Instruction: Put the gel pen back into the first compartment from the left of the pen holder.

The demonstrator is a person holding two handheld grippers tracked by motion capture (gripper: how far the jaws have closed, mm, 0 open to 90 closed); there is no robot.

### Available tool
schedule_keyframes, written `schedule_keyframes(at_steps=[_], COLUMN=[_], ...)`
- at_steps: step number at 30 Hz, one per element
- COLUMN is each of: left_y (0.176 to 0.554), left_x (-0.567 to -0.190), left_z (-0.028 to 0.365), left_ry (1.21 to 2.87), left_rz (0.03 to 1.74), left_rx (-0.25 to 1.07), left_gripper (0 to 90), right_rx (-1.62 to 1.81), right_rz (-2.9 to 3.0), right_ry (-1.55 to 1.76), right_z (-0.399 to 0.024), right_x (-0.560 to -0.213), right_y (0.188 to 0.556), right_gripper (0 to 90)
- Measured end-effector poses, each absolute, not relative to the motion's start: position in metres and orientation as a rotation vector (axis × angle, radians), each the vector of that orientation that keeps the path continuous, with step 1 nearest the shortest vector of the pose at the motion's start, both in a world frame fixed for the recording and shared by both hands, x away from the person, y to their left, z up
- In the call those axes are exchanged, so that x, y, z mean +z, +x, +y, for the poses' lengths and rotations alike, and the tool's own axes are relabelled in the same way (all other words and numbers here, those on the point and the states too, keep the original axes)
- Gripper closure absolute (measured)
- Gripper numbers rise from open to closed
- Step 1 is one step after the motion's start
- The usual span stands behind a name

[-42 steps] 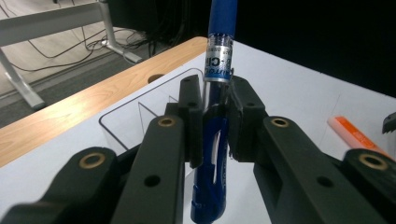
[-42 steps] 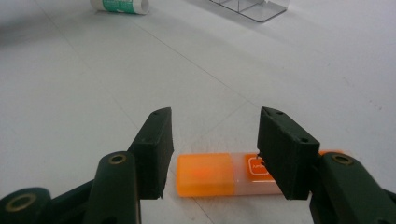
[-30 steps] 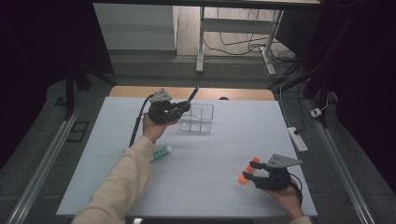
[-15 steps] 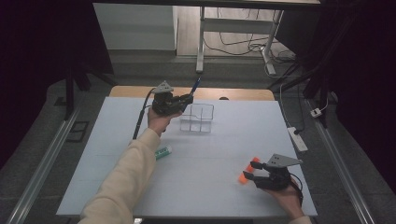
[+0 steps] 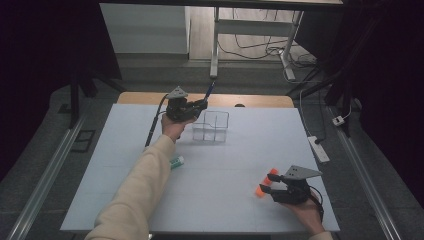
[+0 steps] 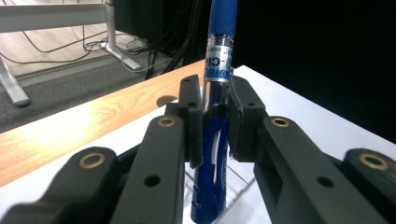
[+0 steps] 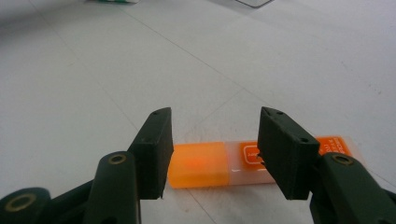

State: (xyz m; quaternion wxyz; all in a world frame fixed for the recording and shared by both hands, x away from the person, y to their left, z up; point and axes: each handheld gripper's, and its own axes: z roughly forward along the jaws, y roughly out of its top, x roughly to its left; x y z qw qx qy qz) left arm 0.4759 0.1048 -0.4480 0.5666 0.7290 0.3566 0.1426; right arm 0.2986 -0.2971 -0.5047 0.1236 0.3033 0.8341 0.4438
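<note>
My left gripper (image 5: 201,104) is shut on a blue pen (image 5: 210,91) and holds it up, tilted, beside the left wall of a clear divided box (image 5: 211,126) at the far middle of the mat. In the left gripper view the pen (image 6: 220,56) stands upright, clamped between the pads of the left gripper (image 6: 215,93). Near the front right, my right gripper (image 5: 270,182) rests low with its jaws apart by an orange stick (image 5: 261,190). Seen along the right gripper (image 7: 212,126), the orange stick (image 7: 198,163) lies crosswise on the mat under the open jaws, untouched by the pads.
A white mat (image 5: 240,155) covers the wooden table (image 5: 260,101). A small green and white tube (image 5: 176,162) lies beside the left sleeve. A power strip (image 5: 319,148) lies on the floor off the right edge. Cables and desk legs stand beyond the far edge.
The left hand has carried the pen a little farther away and to the right, closer to the clear box. The right gripper has stayed where it was.
</note>
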Motion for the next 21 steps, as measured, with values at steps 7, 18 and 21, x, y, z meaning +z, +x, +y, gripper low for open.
schedule_keyframes(at_steps=[7,18,21], left_y=[0.487,0.486,0.483], left_x=[-0.459,-0.463,-0.46], left_z=[0.104,0.111,0.113], left_ry=[1.688,1.714,1.724], left_rz=[0.853,0.858,0.866], left_rx=[0.323,0.306,0.306], left_gripper=[77.2,53.0,46.7], right_rx=[1.279,1.275,1.273], right_rz=[2.449,2.458,2.46], right_ry=[0.879,0.884,0.883], right_z=[-0.297,-0.297,-0.296], right_x=[-0.507,-0.508,-0.508], right_y=[0.299,0.3,0.3], right_gripper=[44.8,44.4,44.4])
